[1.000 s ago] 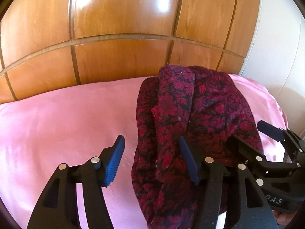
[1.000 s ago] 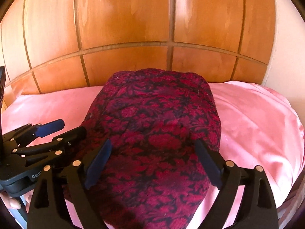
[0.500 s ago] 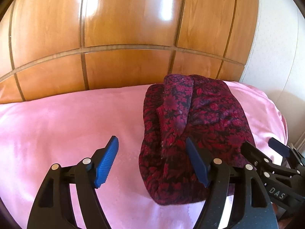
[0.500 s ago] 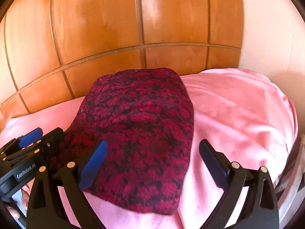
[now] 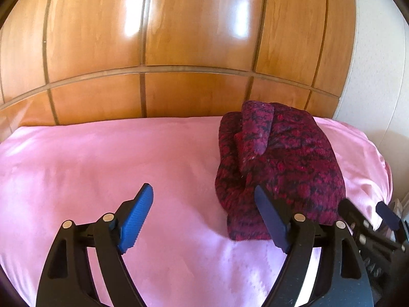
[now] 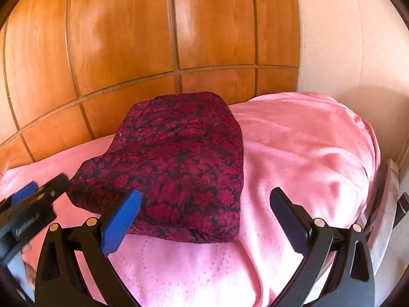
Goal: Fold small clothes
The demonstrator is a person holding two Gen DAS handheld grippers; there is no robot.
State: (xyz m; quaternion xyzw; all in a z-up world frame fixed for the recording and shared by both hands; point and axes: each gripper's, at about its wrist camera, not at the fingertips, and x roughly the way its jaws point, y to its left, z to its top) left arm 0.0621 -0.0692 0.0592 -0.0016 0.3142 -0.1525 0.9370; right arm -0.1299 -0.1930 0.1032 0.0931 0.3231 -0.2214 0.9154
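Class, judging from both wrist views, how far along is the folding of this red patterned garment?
Done: the garment lies as a compact folded bundle on the pink bedspread. In hand: nothing; the left gripper and right gripper are open and empty. Left: apparently nothing; no other clothes show.

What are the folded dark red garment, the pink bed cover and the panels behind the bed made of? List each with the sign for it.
Folded garment: likely a soft knit or jacquard cloth; matte, nubby, red-and-black floral pattern.
Pink cover: probably satin-like quilted fabric; faint sheen, soft creases, stitched dotted lines.
Panels: wood or wood-look laminate, glossy; visible grain, bright window reflections, grooved seams.
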